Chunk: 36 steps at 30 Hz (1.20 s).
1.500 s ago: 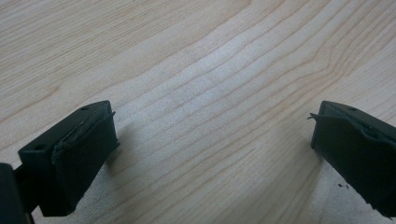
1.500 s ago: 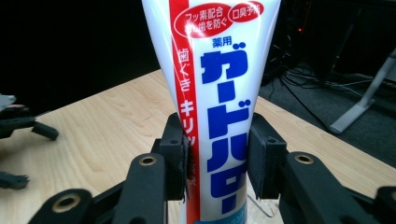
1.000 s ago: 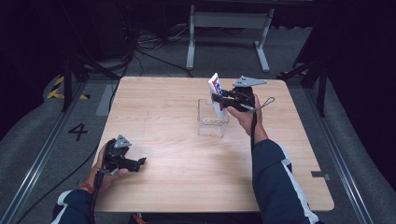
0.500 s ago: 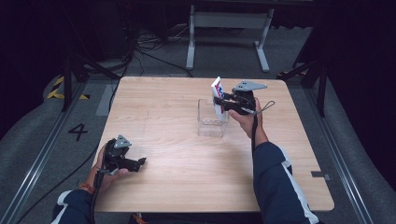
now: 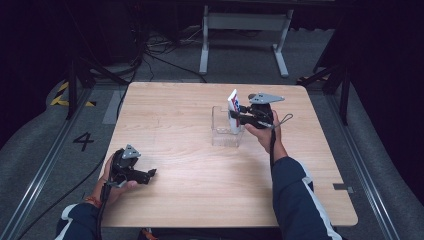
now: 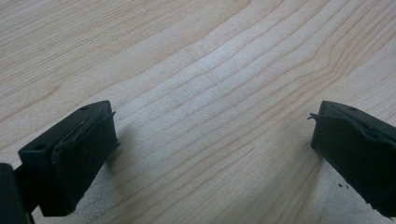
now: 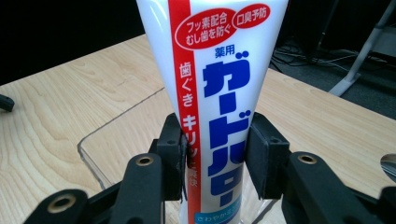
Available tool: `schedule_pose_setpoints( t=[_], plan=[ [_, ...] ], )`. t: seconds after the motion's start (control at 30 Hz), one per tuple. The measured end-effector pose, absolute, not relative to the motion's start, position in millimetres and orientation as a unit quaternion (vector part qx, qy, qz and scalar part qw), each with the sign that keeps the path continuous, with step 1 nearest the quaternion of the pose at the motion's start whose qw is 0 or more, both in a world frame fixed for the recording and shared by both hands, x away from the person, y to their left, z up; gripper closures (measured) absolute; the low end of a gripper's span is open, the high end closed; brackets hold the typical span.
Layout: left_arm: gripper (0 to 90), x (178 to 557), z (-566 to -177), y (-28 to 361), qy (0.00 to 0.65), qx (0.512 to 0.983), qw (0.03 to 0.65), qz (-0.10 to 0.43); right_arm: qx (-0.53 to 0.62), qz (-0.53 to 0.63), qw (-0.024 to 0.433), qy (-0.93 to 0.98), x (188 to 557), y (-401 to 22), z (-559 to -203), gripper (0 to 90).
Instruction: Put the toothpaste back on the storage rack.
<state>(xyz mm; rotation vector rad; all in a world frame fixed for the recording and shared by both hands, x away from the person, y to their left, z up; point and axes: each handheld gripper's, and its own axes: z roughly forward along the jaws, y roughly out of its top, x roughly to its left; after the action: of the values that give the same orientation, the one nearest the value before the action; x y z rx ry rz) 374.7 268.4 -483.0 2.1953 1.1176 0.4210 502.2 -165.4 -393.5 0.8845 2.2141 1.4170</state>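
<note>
A white toothpaste tube [image 5: 233, 106] with red and blue print stands upright, held by my right gripper [image 5: 235, 118], whose pads press on its sides. In the right gripper view the black fingers [image 7: 171, 154] clamp the tube [image 7: 219, 88] at its lower half. The tube's bottom end hangs over a clear plastic box [image 5: 222, 134] that sits at the table's middle right. That box's rim [image 7: 91, 144] lies just under and behind the tube. My left gripper [image 5: 149, 173] rests near the table's front left corner, open, with bare wood between its fingers [image 6: 70, 154].
The wooden table [image 5: 180, 110] has free surface around the box. Beyond its far edge stands a grey metal frame [image 5: 242, 30], with cables on the dark floor. A floor marking "4" [image 5: 83, 141] lies to the left.
My right gripper with the tube has sunk slightly toward the clear box. The left gripper has stayed where it was.
</note>
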Motion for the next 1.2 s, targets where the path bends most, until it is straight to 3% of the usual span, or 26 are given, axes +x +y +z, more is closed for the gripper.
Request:
schedule_pose_setpoints(
  t=[1.2],
  plan=[
    [0.6,375,-483,268,0.424,0.834,0.316,0.16,0.301,0.434,0.182,0.829,496,-154,-410,60.6]
  ],
)
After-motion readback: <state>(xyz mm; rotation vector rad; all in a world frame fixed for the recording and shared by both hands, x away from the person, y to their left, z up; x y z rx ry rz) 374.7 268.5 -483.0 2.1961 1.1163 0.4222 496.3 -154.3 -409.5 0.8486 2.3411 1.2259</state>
